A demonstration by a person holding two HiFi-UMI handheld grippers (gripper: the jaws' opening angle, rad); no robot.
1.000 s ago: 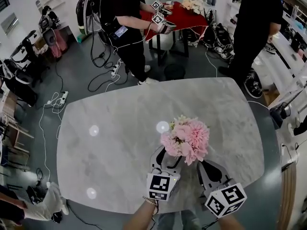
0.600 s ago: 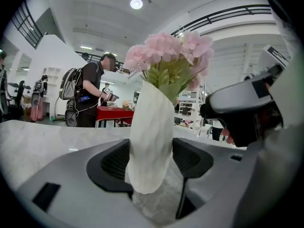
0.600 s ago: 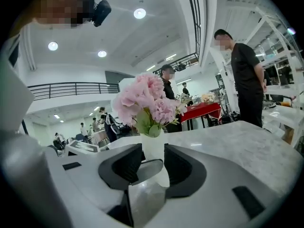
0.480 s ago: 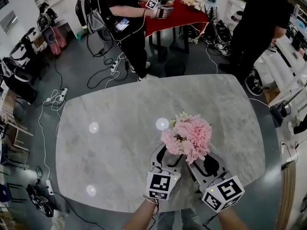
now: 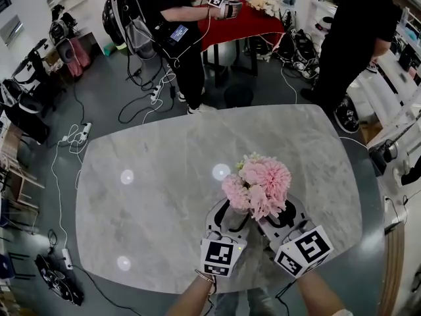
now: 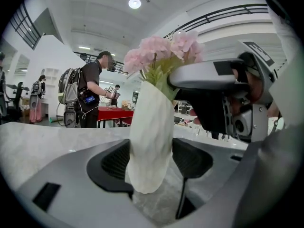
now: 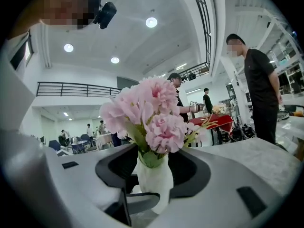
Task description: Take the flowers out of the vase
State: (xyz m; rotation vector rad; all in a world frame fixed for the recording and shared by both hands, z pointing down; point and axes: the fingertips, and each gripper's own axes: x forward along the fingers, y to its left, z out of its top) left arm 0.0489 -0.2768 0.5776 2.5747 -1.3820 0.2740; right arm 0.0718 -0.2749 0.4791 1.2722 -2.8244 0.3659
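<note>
A bunch of pink flowers (image 5: 256,184) stands in a white ribbed vase (image 6: 149,132) near the front of the marble table (image 5: 151,196). In the head view the blooms hide the vase. My left gripper (image 5: 229,214) is shut on the vase's body, with a pad against each side. My right gripper (image 5: 281,214) comes in from the right. Its jaws have just been opening and now stand wide apart. In the right gripper view the vase (image 7: 154,179) and flowers (image 7: 147,110) stand between the right gripper's (image 7: 152,167) jaws, and no pad presses on them.
Behind the table a person with a backpack (image 5: 164,25) works with grippers at a red-covered table (image 5: 243,22). Another person in black (image 5: 348,38) stands at the back right. Cables and a power strip (image 5: 75,137) lie on the floor to the left.
My right gripper has moved left and up towards the flowers and its jaws have opened around them. The left gripper and the vase have stayed still.
</note>
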